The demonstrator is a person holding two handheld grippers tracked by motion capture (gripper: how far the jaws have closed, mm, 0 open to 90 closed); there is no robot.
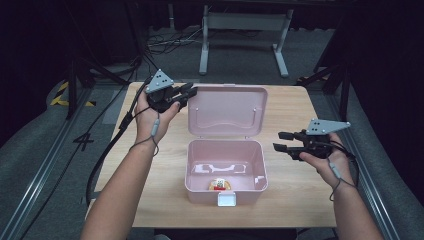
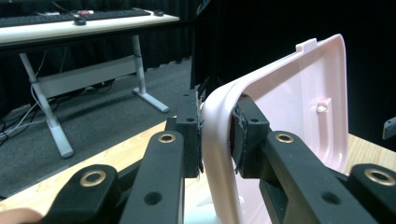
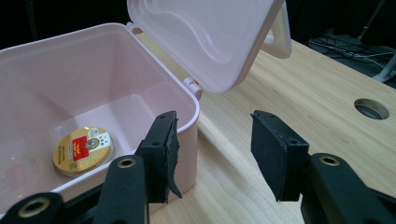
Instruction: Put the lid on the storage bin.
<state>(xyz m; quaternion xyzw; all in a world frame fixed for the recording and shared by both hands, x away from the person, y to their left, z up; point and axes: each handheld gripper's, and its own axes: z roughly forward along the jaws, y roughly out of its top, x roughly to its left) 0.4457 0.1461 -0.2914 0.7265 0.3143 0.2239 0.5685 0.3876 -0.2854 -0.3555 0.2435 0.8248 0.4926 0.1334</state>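
Observation:
A pink plastic box [image 1: 225, 167] stands open in the middle of the wooden table, its lid [image 1: 227, 110] tipped back. My left gripper [image 1: 186, 95] is shut on the lid's left edge [image 2: 217, 140], with one pad on each face of the rim. A small round gold tin [image 1: 220, 184] with a red label lies on the box floor near the front; it also shows as the tin [image 3: 83, 150] inside the box [image 3: 70, 84]. My right gripper [image 1: 281, 141] hovers open just right of the box, empty, its jaws [image 3: 212, 154] pointing at the box's right wall.
The wooden table [image 1: 295, 185] has bare room right and left of the box, and a round cable hole [image 3: 371, 108] near a corner. A white latch [image 1: 227, 200] sits on the box front. Beyond the table are a white desk frame [image 1: 245, 40] and cables on the floor.

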